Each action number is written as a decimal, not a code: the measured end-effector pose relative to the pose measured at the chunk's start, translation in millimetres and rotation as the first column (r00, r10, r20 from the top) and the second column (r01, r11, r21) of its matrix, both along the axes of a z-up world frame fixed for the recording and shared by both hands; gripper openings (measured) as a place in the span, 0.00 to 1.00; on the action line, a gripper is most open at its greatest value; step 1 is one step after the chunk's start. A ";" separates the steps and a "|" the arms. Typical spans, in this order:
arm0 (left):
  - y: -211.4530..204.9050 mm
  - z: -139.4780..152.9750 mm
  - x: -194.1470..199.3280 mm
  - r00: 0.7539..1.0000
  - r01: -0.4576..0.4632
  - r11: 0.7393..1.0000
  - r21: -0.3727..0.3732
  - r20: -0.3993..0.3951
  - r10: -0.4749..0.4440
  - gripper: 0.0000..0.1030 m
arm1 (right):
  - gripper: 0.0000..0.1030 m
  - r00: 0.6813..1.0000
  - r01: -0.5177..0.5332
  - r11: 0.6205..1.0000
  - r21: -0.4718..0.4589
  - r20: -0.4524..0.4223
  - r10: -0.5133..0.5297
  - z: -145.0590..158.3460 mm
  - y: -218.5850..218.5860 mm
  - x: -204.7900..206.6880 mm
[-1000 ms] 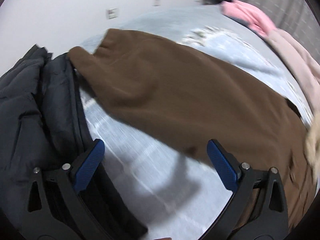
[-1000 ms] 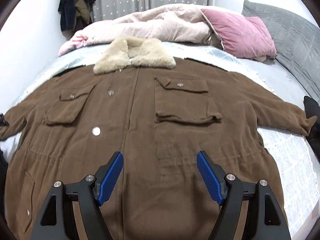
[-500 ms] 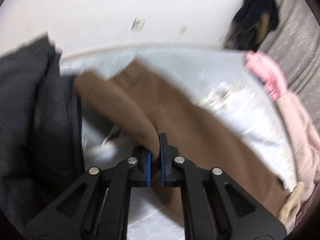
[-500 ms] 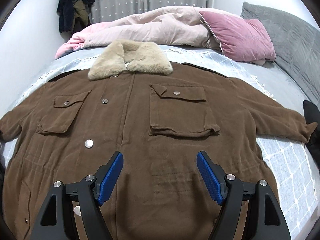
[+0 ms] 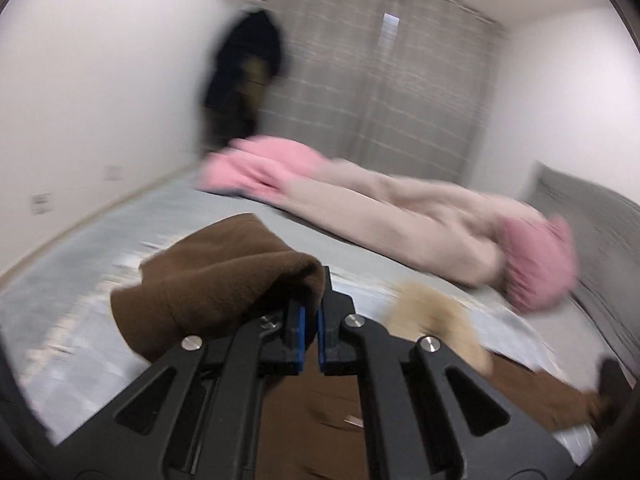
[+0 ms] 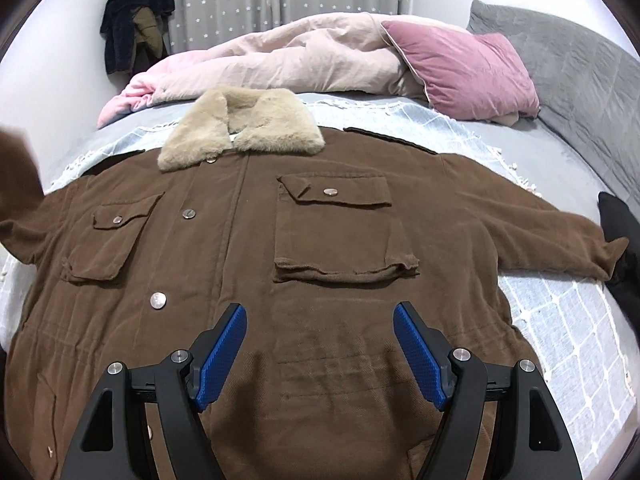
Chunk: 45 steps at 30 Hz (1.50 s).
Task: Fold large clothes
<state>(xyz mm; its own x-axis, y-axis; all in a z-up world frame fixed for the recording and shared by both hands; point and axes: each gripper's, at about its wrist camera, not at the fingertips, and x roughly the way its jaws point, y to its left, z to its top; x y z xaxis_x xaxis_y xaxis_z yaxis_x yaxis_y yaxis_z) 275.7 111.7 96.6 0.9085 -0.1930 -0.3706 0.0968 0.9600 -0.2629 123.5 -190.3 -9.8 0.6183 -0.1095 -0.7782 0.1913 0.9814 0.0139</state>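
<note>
A large brown jacket (image 6: 320, 264) with a beige fur collar (image 6: 244, 128) lies face up on the bed, its right sleeve (image 6: 560, 240) spread out. My left gripper (image 5: 310, 332) is shut on the jacket's left sleeve (image 5: 216, 280) and holds it lifted above the bed; the lifted sleeve shows blurred at the left edge of the right wrist view (image 6: 16, 168). My right gripper (image 6: 320, 356) is open and empty, hovering over the jacket's lower front.
A pink-beige duvet (image 6: 280, 60) and a pink pillow (image 6: 460, 68) lie behind the collar, a grey pillow (image 6: 560, 60) at the right. A dark garment (image 6: 624, 248) lies by the right cuff. Dark clothes (image 6: 132, 16) hang on the wall.
My left gripper shut on the left sleeve, then lifted it and swung it toward the jacket's body. My right gripper stayed open and moved slightly closer over the jacket.
</note>
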 end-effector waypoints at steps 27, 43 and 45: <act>20.9 -119.3 3.6 0.928 0.103 0.986 -0.131 -0.343 -0.143 0.57 | 0.75 0.971 -0.235 0.941 0.245 0.012 0.239 4.8 59.9 42.5; -3.9 -172.7 13.4 0.869 0.232 0.970 -0.071 -0.432 -0.240 0.29 | 0.13 0.935 -0.344 0.937 0.065 -0.074 0.348 -18.8 145.8 141.9; -4.6 -171.9 13.1 0.868 0.232 0.970 -0.068 -0.435 -0.238 0.29 | 0.12 0.957 -0.280 0.954 0.107 -0.042 0.286 -7.3 112.4 136.4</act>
<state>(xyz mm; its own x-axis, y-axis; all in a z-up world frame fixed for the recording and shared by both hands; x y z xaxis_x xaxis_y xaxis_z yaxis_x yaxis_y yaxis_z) 288.8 107.1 -75.3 0.5818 -0.3876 -0.7150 0.1912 0.9197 -0.3430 259.9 -77.9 -17.2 0.5673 0.1426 -0.8110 -0.0911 0.9897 0.1103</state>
